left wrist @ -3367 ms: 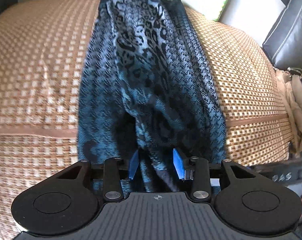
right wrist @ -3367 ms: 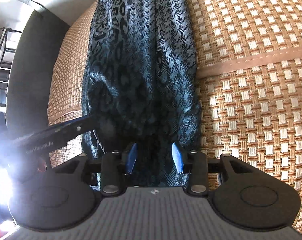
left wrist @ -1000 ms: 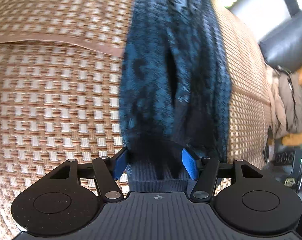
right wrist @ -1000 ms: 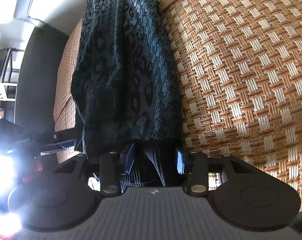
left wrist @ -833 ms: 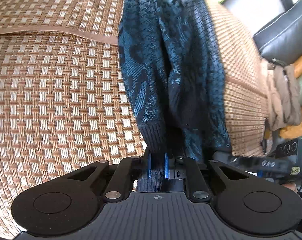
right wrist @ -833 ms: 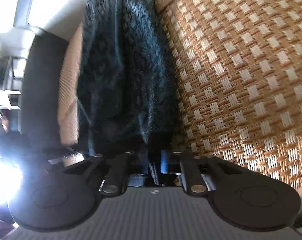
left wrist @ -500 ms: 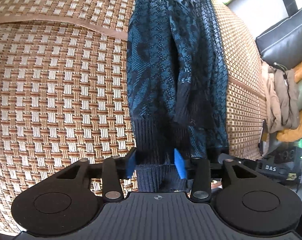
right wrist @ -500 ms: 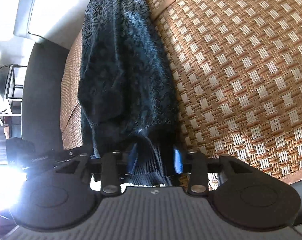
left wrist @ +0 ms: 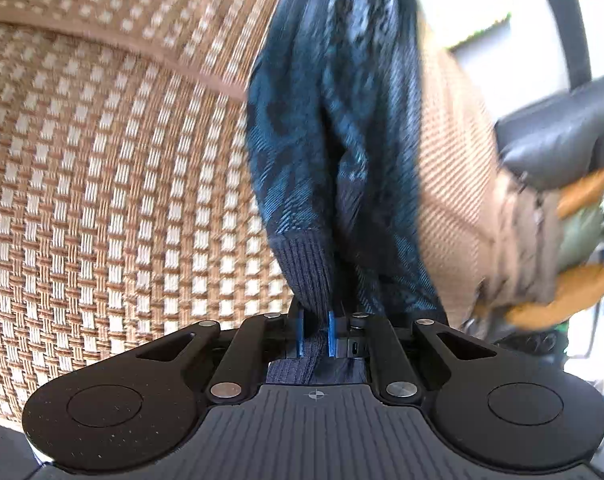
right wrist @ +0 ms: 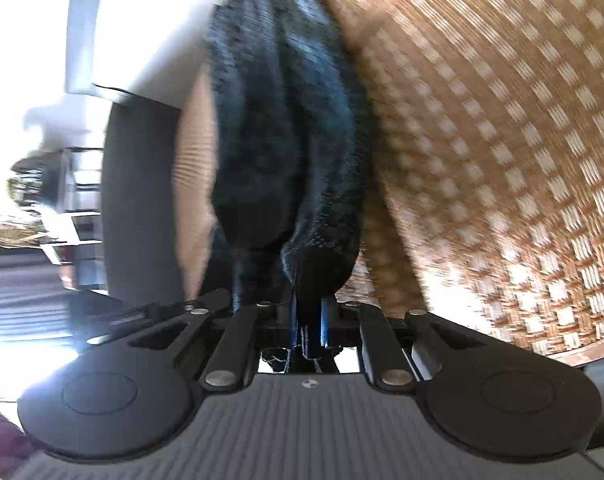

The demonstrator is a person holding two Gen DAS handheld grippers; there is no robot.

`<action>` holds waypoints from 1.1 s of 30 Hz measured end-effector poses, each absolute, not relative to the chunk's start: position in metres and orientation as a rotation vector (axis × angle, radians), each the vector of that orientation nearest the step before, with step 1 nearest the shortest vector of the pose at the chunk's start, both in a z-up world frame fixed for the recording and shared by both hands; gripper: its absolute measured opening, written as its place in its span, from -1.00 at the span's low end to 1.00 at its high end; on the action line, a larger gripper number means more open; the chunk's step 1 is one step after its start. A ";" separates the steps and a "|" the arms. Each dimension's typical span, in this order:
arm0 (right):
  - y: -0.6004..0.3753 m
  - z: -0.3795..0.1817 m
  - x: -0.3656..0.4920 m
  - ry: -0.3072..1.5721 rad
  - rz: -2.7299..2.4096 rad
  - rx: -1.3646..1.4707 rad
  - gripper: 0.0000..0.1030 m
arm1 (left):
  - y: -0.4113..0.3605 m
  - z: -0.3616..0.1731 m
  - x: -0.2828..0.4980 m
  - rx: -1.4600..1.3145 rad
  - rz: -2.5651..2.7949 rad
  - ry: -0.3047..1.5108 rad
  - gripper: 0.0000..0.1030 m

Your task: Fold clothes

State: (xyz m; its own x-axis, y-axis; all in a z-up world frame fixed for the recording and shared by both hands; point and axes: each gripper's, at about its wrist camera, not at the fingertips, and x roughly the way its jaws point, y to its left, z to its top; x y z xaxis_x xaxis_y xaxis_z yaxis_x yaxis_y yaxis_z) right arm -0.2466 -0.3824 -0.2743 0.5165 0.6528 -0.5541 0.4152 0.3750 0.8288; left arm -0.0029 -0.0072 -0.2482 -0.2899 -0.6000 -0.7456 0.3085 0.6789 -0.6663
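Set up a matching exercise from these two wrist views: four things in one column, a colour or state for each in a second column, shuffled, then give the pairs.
Things:
1. blue patterned sweater
2. woven mat
3. left hand-held gripper
4. cushion

Colour or state:
A. tan and cream basket weave
B. black, at the right edge of the left wrist view
C. shut on the ribbed hem
D. stretched long across the mat

Pairs: 1-D, 2-A, 3-C, 4-B
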 end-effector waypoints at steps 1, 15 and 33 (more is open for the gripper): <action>-0.385 -0.267 -0.242 1.065 0.218 1.258 -0.77 | -0.009 -0.241 0.003 -0.282 -0.899 1.629 -0.89; -0.453 -0.253 -0.015 0.732 0.169 1.258 -0.57 | -0.173 -0.229 0.130 -0.440 -0.743 1.300 -0.20; -0.437 -0.287 -0.011 0.936 0.081 0.737 0.16 | -0.152 -0.251 0.107 0.014 -0.764 1.266 0.25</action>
State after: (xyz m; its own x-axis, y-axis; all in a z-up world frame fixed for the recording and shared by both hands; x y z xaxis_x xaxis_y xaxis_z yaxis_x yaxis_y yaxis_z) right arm -0.0112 -0.4374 -0.2872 0.6084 0.3686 -0.7028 0.2430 0.7565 0.6072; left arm 0.1072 -0.1518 -0.2505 0.0916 -0.5075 -0.8568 0.5218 0.7573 -0.3928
